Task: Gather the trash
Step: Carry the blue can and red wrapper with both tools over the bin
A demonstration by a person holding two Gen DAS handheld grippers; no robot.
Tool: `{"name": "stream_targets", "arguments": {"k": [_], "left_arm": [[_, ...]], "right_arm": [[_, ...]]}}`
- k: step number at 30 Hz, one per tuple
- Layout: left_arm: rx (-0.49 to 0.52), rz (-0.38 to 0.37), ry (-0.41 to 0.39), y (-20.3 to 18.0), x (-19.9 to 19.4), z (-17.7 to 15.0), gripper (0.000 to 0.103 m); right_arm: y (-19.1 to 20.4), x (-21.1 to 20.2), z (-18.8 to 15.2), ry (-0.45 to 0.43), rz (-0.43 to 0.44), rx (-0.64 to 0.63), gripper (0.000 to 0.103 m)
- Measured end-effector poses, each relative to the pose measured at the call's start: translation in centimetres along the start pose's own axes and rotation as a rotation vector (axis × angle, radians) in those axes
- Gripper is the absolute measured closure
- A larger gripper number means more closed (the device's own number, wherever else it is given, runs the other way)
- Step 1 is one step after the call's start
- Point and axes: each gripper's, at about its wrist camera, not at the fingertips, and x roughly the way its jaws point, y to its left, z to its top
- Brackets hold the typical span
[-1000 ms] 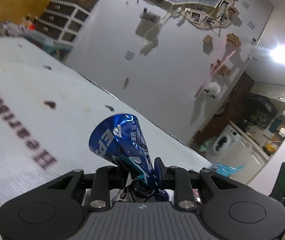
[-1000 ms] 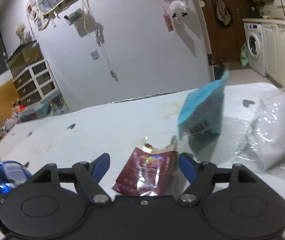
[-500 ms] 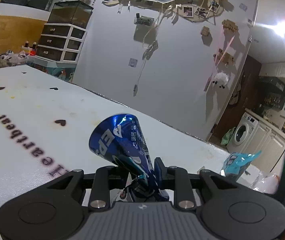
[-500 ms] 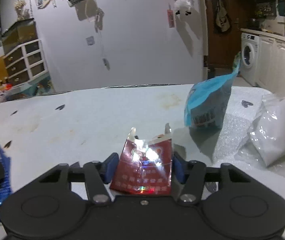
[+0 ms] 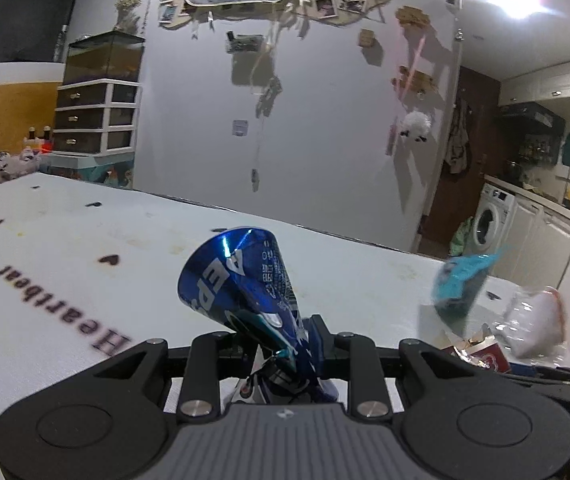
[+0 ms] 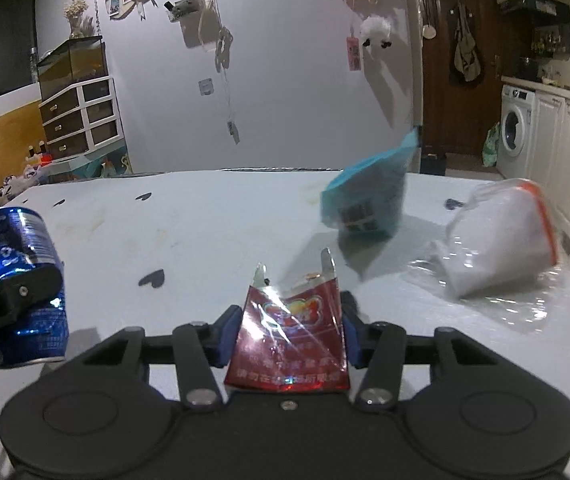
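1. The left gripper [image 5: 281, 340] is nearly closed, its jaws clamped on a crushed blue can [image 5: 241, 284] whose wide end juts up and away over the white table [image 5: 85, 240].
2. White letters on the can read "EP" or similar; the rest wraps out of sight, and the small print beside them is too fine to read.
3. The table carries the dark printed word "Heartbeat" [image 5: 61, 308] and small heart marks.
4. The right gripper [image 6: 287, 332] has its jaws closing, blue pads against both edges of a torn red foil wrapper [image 6: 289, 344]; its bottom line of text is illegible.
5. Farther right on the table, a teal pouch [image 6: 369, 200] with a barcode stands motion-blurred, beside a clear bag with an orange strip [image 6: 501, 236], also smeared.
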Motion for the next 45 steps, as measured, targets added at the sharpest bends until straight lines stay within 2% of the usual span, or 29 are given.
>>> {"name": "stream_targets", "arguments": {"k": [8, 23, 35, 45], "left_arm": [[0.044, -0.045, -0.042, -3.0, -3.0, -0.9, 0.075], [0.091, -0.113, -0.01, -9.9, -7.2, -4.4, 0.075], [0.147, -0.159, -0.002, -15.9, -11.3, -6.5, 0.075], [0.197, -0.227, -0.015, -22.2, -14.7, -8.2, 0.075]], "right_arm": [[-3.1, -3.9, -1.4, -0.037, -0.037, -0.011, 0.051], [-9.2, -11.8, -4.4, -0.082, -0.037, 0.042, 0.051], [-15.3, -18.2, -5.9, -0.122, -0.113, 0.07, 0.05], [-20.9, -23.3, -7.8, -0.15, -0.159, 0.093, 0.05]]}}
